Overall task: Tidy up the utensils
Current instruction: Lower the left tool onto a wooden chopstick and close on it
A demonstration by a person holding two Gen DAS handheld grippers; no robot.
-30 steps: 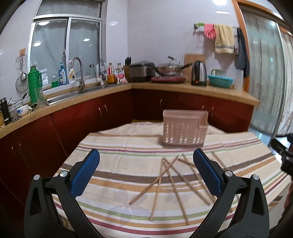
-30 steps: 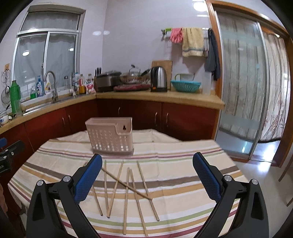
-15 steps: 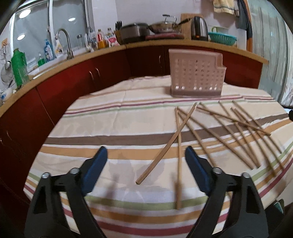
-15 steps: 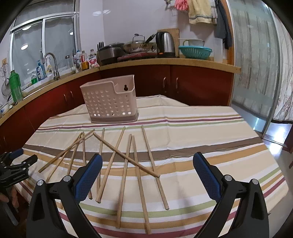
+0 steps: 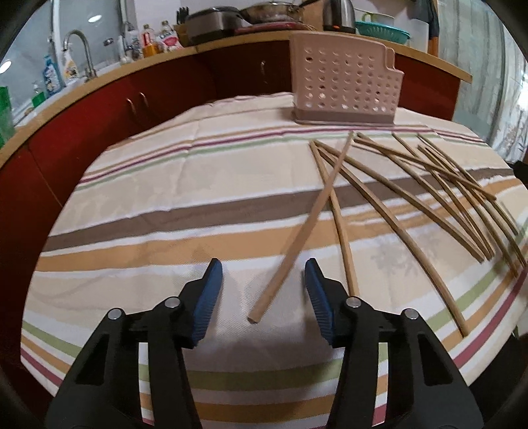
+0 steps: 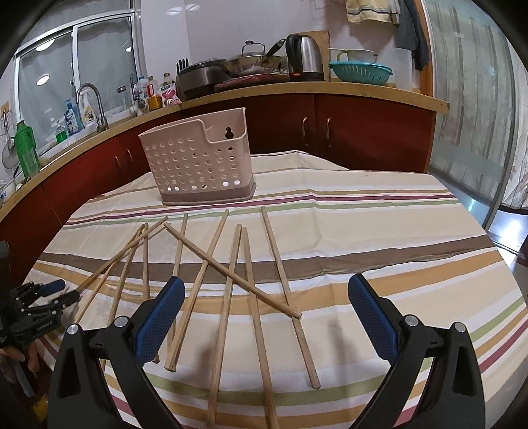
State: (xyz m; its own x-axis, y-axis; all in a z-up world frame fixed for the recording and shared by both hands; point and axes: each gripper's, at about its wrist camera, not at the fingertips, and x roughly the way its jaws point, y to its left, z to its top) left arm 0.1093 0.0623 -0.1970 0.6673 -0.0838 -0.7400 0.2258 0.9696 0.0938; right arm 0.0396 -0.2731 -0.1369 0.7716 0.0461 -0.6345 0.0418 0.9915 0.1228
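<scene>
You are working in a home kitchen. A wooden-edged counter (image 6: 363, 90) runs along red cabinets (image 6: 369, 132), with a sink tap (image 6: 94, 105) beneath the window (image 6: 76, 66). On the counter stand an electric kettle (image 6: 305, 57), a wok (image 6: 252, 64), a rice cooker (image 6: 201, 77), a knife block (image 6: 183, 64) and a teal colander (image 6: 359, 72). Towels (image 6: 366, 10) hang on the tiled wall, and a striped cloth (image 6: 379, 231) covers the table.

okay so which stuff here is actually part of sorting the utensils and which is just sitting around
Part of the job:
chopsticks
pink holder
left hand-held gripper, jaws closing around one chopstick's end

Just lying about:
kettle
wok
teal colander
</scene>
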